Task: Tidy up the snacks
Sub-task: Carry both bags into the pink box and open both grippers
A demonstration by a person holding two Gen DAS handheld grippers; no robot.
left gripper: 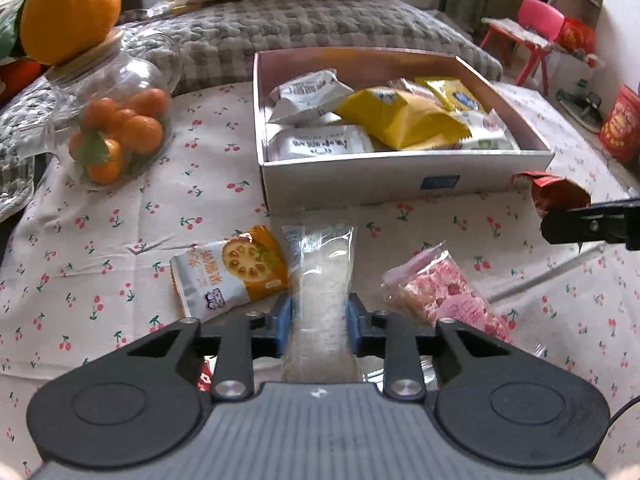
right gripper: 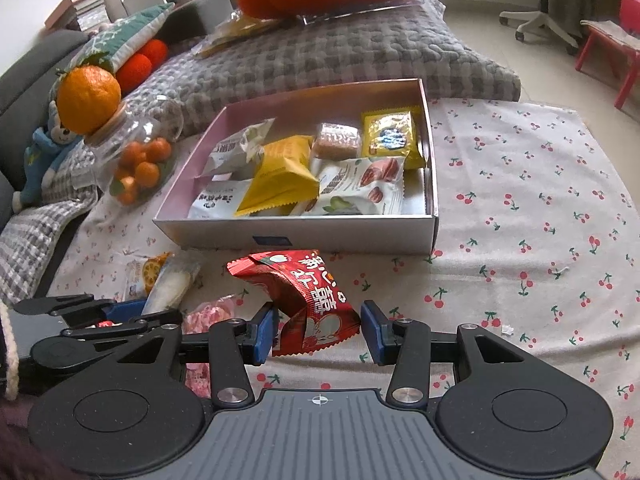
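Note:
A white box (left gripper: 400,176) with several snack packets stands on the cherry-print cloth; it also shows in the right wrist view (right gripper: 304,236). My left gripper (left gripper: 319,320) is shut on a clear white snack packet (left gripper: 322,276) in front of the box. My right gripper (right gripper: 318,334) has its jaws around a red snack packet (right gripper: 308,300); the left pad touches it, the right pad stands a little apart. An orange-and-white lotus-root packet (left gripper: 236,270) and a pink packet (left gripper: 444,296) lie beside the left gripper.
A glass jar of small oranges (left gripper: 116,120) with a big orange (left gripper: 68,12) on its lid stands left of the box. A grey quilted cushion (left gripper: 300,36) lies behind it. A red tin (left gripper: 622,124) and a pink chair (left gripper: 536,36) are at the far right.

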